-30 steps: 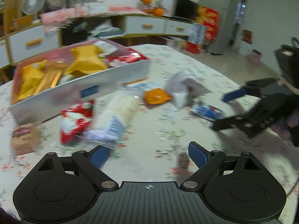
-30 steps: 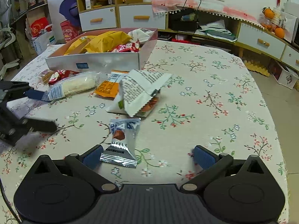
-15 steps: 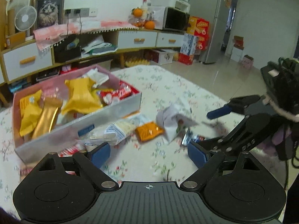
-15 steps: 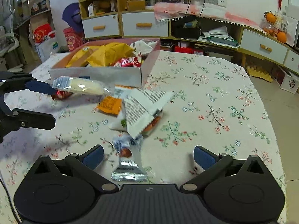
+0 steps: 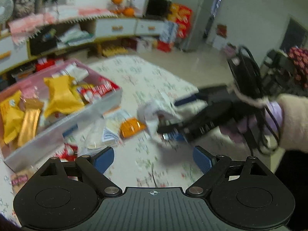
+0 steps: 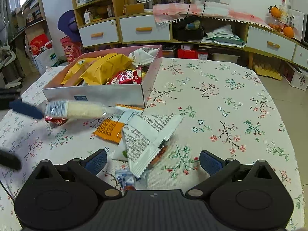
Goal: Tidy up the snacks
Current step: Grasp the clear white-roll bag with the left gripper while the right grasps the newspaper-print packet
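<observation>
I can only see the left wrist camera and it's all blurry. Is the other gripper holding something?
Observer: No. The right gripper is open. A small blue packet lies on the tablecloth between its fingers, nearer the left finger.
Operator: What's the big white thing next to it?
Observer: A white packet with rows of black print. Its near corner overlaps the blue packet.
Operator: And the orange one?
Observer: The orange packet lies flat, with one edge tucked under the white packet.
</observation>
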{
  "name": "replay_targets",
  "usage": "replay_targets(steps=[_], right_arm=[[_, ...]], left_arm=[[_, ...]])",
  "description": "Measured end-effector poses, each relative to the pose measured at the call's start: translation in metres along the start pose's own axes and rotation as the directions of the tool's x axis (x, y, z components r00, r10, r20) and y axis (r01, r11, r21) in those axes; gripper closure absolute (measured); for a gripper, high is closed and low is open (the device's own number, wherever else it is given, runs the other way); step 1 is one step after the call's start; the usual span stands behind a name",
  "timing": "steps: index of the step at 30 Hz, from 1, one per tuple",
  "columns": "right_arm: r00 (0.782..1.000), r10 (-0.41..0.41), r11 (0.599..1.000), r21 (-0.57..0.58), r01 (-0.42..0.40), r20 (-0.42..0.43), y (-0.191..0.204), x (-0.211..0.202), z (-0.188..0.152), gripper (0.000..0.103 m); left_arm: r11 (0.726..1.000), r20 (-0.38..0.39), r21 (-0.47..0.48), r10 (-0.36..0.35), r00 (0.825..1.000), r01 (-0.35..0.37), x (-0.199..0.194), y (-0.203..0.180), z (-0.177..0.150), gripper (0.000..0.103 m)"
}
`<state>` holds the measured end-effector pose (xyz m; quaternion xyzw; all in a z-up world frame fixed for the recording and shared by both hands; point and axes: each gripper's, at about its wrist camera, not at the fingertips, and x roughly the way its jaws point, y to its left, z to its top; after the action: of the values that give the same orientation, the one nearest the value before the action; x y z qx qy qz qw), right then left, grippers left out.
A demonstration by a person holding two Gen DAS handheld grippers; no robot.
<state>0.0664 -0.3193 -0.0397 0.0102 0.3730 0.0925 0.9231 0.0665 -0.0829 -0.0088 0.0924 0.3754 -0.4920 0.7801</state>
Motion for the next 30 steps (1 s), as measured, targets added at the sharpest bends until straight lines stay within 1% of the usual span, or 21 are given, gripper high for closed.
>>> replay_targets(steps=[4, 5, 7, 9, 10, 11, 12, 13, 14, 16, 19, 20, 22, 23, 25, 27, 28, 30], right_arm=[[1.0, 0.004, 1.0, 0.01, -0.004, -0.008, -0.003, 0.004, 0.001, 0.025], [1.0, 0.006, 1.0, 0.011, -0.006, -0.009, -0.004, 0.005, 0.001, 0.025], [1.0, 0.011, 1.0, 0.011, -0.011, -0.012, -0.005, 0.006, 0.001, 0.025], [1.0, 0.015, 1.0, 0.01, -0.015, -0.014, -0.005, 0.007, 0.001, 0.025], [1.0, 0.017, 1.0, 0.01, -0.017, -0.015, -0.005, 0.007, 0.001, 0.025], [1.0, 0.018, 1.0, 0.011, -0.018, -0.015, -0.006, 0.008, 0.002, 0.025], [1.0, 0.019, 1.0, 0.012, -0.019, -0.014, -0.006, 0.008, 0.003, 0.025], [1.0, 0.02, 1.0, 0.015, -0.02, -0.012, -0.006, 0.008, 0.004, 0.025], [1.0, 0.021, 1.0, 0.018, -0.021, -0.011, -0.005, 0.009, 0.005, 0.025], [1.0, 0.023, 0.999, 0.029, -0.022, -0.006, -0.005, 0.009, 0.007, 0.026], [0.999, 0.034, 0.999, 0.028, -0.034, 0.0, -0.002, 0.009, 0.01, 0.028], [0.999, 0.036, 0.999, 0.026, -0.036, 0.001, -0.001, 0.008, 0.01, 0.03], [0.999, 0.038, 0.999, 0.027, -0.038, -0.002, -0.001, 0.009, 0.01, 0.032], [0.999, 0.038, 0.999, 0.032, -0.038, -0.005, -0.001, 0.01, 0.01, 0.035], [0.999, 0.038, 0.998, 0.045, -0.037, -0.014, -0.002, 0.012, 0.011, 0.039], [0.999, 0.041, 0.998, 0.051, -0.041, -0.016, -0.003, 0.013, 0.012, 0.041], [0.999, 0.042, 0.998, 0.054, -0.041, -0.012, -0.003, 0.013, 0.013, 0.041], [0.999, 0.04, 0.997, 0.06, -0.039, -0.008, -0.004, 0.013, 0.014, 0.042]], left_arm=[[1.0, -0.07, -0.003, -0.031, 0.997, 0.031, 0.003, 0.001, -0.006, 0.013], [0.999, -0.077, 0.0, -0.033, 0.996, 0.033, 0.003, 0.001, -0.006, 0.013], [1.0, -0.076, 0.005, -0.024, 0.997, 0.025, 0.001, 0.0, -0.006, 0.012], [1.0, -0.052, -0.004, -0.015, 0.999, 0.015, -0.002, 0.0, -0.005, 0.011], [1.0, -0.041, -0.013, 0.0, 0.999, -0.001, -0.001, 0.001, -0.004, 0.011], [0.999, -0.033, -0.02, 0.033, 0.999, -0.033, 0.001, 0.001, -0.003, 0.011], [0.996, -0.024, -0.027, 0.081, 0.996, -0.081, 0.005, 0.002, -0.002, 0.014], [0.991, -0.024, -0.036, 0.124, 0.992, -0.125, 0.011, 0.004, -0.001, 0.014], [0.987, -0.027, -0.046, 0.154, 0.988, -0.155, 0.017, 0.006, 0.0, 0.014], [0.98, -0.03, -0.067, 0.188, 0.982, -0.19, 0.027, 0.009, 0.001, 0.03], [0.964, -0.024, -0.106, 0.242, 0.97, -0.243, 0.037, 0.014, 0.004, 0.042], [0.96, -0.019, -0.117, 0.255, 0.967, -0.256, 0.039, 0.016, 0.004, 0.043], [0.953, -0.015, -0.134, 0.273, 0.962, -0.272, 0.043, 0.02, 0.006, 0.051], [0.95, -0.016, -0.142, 0.28, 0.96, -0.279, 0.045, 0.021, 0.006, 0.052], [0.941, -0.022, -0.145, 0.306, 0.952, -0.306, 0.049, 0.023, 0.006, 0.058], [0.933, -0.03, -0.148, 0.326, 0.945, -0.327, 0.052, 0.024, 0.005, 0.06], [0.932, -0.039, -0.151, 0.327, 0.944, -0.329, 0.054, 0.026, 0.004, 0.061], [0.93, -0.038, -0.133, 0.34, 0.94, -0.342, 0.057, 0.024, 0.003, 0.061]])
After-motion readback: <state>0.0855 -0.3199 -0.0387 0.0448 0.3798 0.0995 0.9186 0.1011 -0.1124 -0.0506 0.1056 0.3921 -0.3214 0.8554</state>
